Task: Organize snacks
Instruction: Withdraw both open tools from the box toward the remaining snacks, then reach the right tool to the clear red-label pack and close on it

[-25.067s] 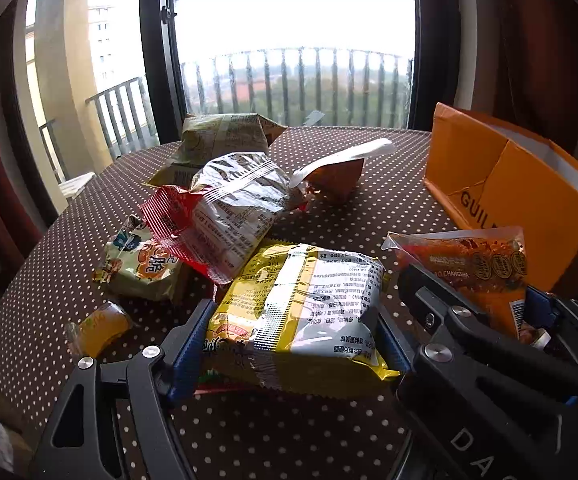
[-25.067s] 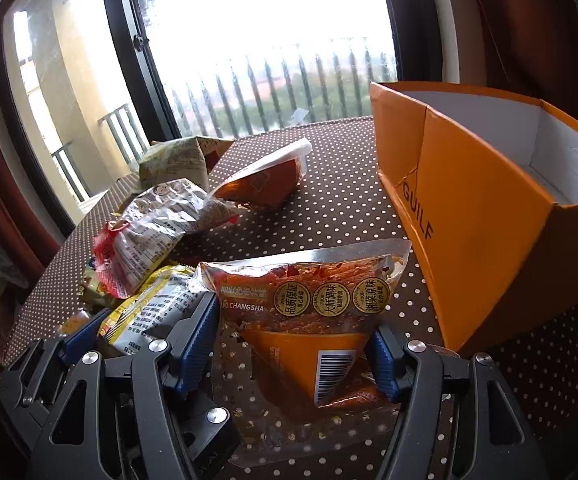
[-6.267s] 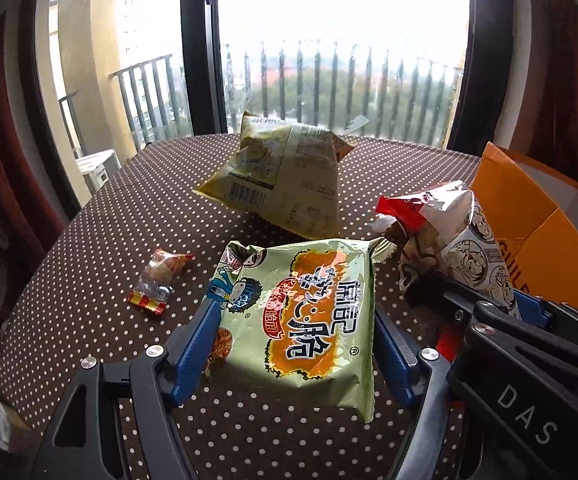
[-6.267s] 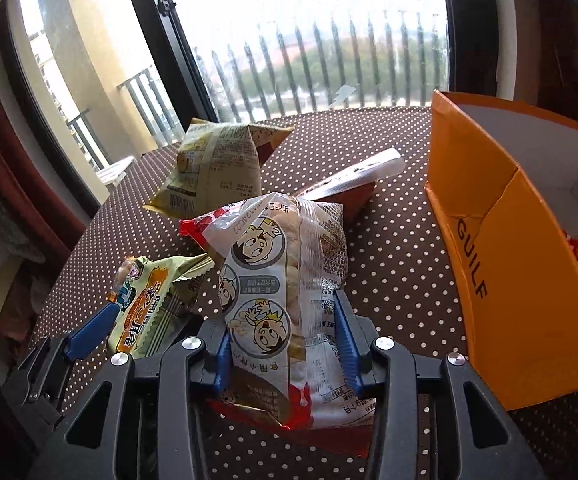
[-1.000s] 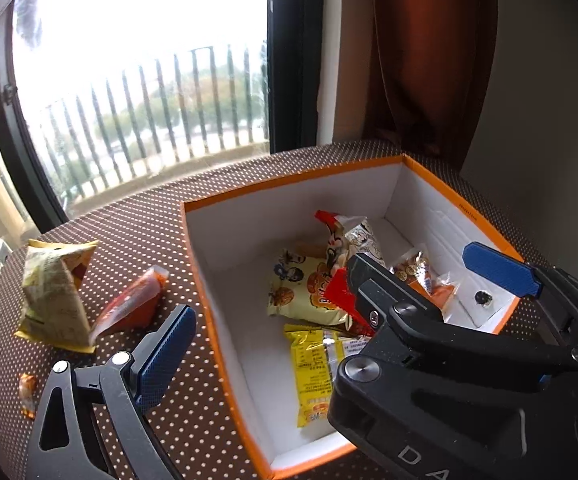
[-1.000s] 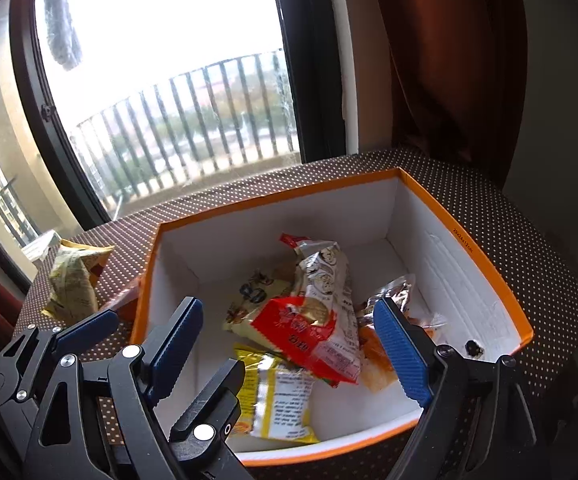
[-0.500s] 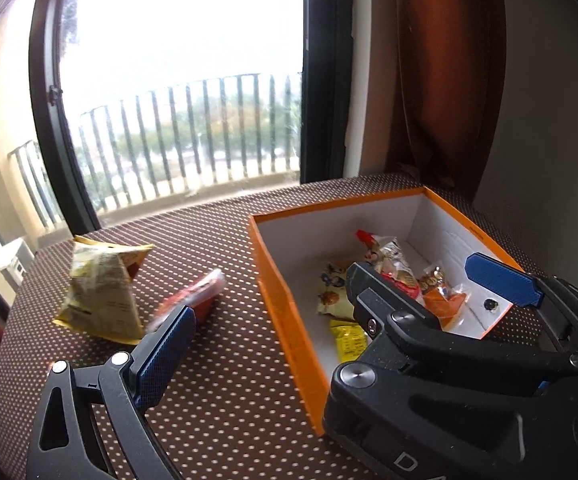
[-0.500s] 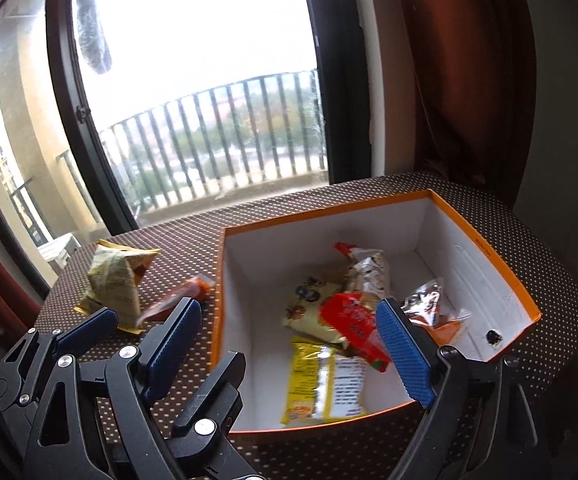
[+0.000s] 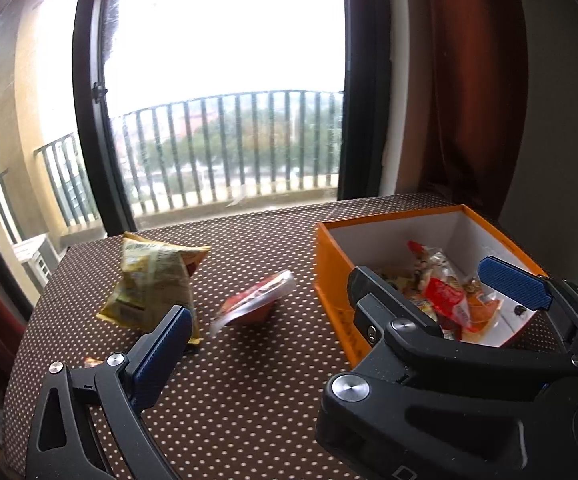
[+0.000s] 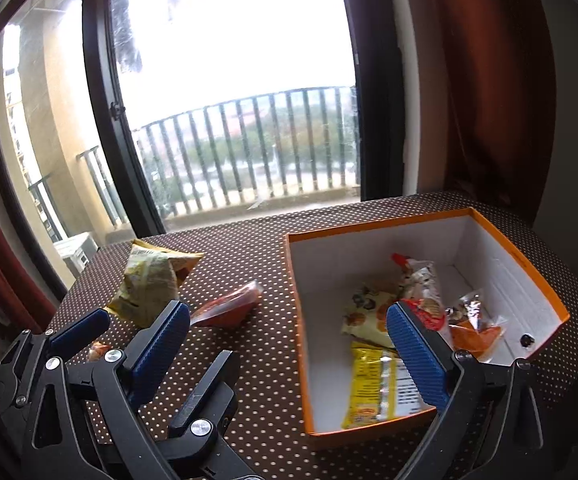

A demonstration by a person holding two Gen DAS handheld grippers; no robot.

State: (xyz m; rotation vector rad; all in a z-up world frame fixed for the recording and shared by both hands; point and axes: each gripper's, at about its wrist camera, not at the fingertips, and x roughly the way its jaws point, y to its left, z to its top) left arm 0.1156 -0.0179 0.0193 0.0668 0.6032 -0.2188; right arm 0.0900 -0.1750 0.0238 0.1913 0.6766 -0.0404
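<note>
An orange box with white inner walls stands on the right of the dotted table; it also shows in the left wrist view. Several snack packs lie inside it, among them a yellow noodle pack and a red-and-white pack. On the table left of the box lie a yellow-green bag and an orange-red tub. My right gripper is open and empty above the box's left wall. My left gripper is open and empty.
A small wrapped candy lies near the table's left edge, behind my fingers. The brown dotted tablecloth covers the round table. A window with a balcony railing is behind, and a brown curtain hangs at the right.
Both grippers have pulled back and swung left from over the box. The box now sits farther right and smaller, and the bag and tub on the table have come into view.
</note>
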